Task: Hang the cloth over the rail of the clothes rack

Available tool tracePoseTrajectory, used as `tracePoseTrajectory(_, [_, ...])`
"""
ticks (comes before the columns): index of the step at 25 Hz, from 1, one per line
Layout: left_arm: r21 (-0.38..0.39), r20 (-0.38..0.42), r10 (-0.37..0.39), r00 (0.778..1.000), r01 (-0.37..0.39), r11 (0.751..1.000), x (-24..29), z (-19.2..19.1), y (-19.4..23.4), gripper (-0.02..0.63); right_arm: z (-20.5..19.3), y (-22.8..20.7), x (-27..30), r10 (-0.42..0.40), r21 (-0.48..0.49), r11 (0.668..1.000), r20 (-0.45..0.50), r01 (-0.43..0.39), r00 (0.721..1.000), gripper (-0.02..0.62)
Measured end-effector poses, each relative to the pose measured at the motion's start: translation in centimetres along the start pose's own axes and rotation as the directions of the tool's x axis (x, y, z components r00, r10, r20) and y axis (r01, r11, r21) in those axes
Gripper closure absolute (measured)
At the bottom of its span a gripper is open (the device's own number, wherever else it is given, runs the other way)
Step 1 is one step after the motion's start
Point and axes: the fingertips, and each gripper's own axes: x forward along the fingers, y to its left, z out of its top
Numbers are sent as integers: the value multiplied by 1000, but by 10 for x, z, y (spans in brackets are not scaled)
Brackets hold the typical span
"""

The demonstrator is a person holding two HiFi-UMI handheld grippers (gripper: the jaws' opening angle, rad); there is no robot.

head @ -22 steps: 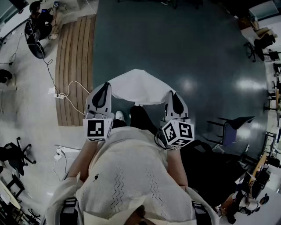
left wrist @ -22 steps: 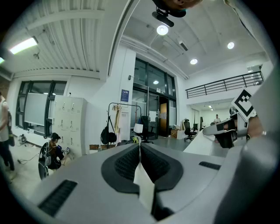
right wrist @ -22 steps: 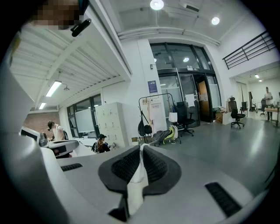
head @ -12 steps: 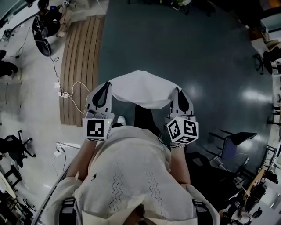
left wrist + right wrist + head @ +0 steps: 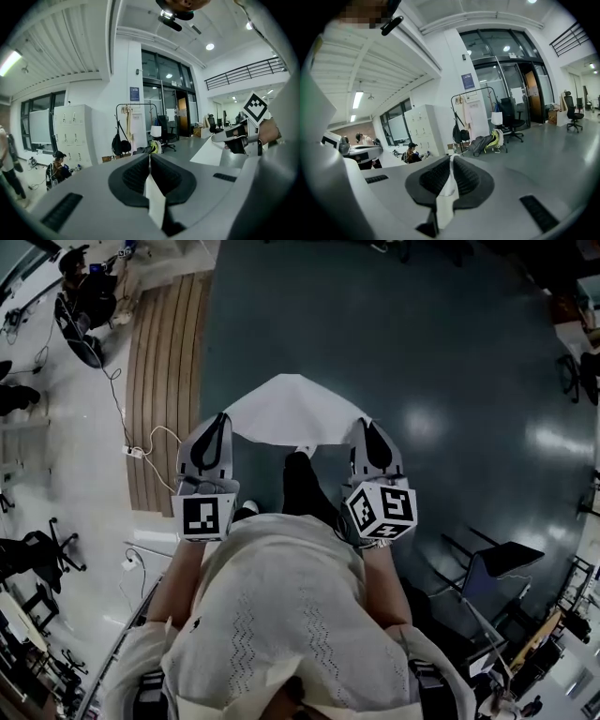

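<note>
Currently the cloth (image 5: 286,411) is held stretched in the air between both grippers, well apart from the clothes rack (image 5: 474,112), which is seen far across the floor in both gripper views. One edge is pinched in the left gripper (image 5: 221,424), jaws pressed together on a thin fold of fabric; the opposite edge is pinched the same way in the right gripper (image 5: 368,427). Step in hand is judged as the carry toward the clothes rack, hanging not yet begun. To do it well, both pinches should be kept firm and the grippers kept apart so the cloth stays spread and does not sag to the floor on the way to the clothes rack. Near the clothes rack, the cloth would need to be raised above the rail (image 5: 472,92) and fed over a free stretch of it, clear of the garment and bags (image 5: 485,142) already at the clothes rack. Release is best left until fabric hangs on both sides of the rail, otherwise a slide-off is likely.
</note>
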Motion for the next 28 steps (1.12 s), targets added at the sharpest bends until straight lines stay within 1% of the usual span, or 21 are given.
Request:
tracePoseTrajectory(2, [-4, -3, 18, 1000, -18, 1000, 33, 8, -7, 588, 13, -25, 23, 16, 1, 1000, -14, -16, 1000, 560])
tracePoseTrajectory(4, [8, -38, 32, 999, -32, 999, 61, 12, -9, 589, 30, -45, 43, 32, 5, 999, -13, -32, 999, 560])
tracePoseTrajectory(5, [5, -41, 43, 998, -43, 999, 73, 16, -10, 588, 39, -54, 52, 40, 4, 999, -10, -40, 999, 560])
tracePoseTrajectory(7, [-9, -22, 64, 998, -65, 998, 97, 30, -12, 588, 54, -71, 65, 50, -2, 999, -2, -50, 999, 560])
tracePoseTrajectory(10, [-1, -24, 61, 998, -61, 998, 125, 40, -20, 589, 68, -95, 81, 40, 4, 999, 5, -40, 999, 560])
tracePoseTrajectory(15, [6, -7, 28, 1000, -28, 1000, 170, 54, -32, 589, 80, -126, 102, 3, 30, 1000, 11, -3, 1000, 560])
tracePoseTrajectory(20, [3, -11, -10, 1000, 10, 1000, 219, 50, -26, 588, 95, -149, 127, -47, 19, 999, 23, 47, 999, 560])
tracePoseTrajectory(24, [-4, -14, -53, 998, 53, 999, 276, 48, -11, 588, 109, -179, 164, -127, 27, 992, 30, 126, 991, 560])
tracePoseTrajectory(26, [-13, -12, -68, 998, 68, 998, 309, 55, -2, 588, 123, -194, 188, -163, 38, 986, 25, 162, 986, 560])
tracePoseTrajectory(28, [-12, -4, -84, 996, 84, 996, 344, 67, 5, 588, 143, -202, 215, -172, 41, 984, 25, 171, 985, 560])
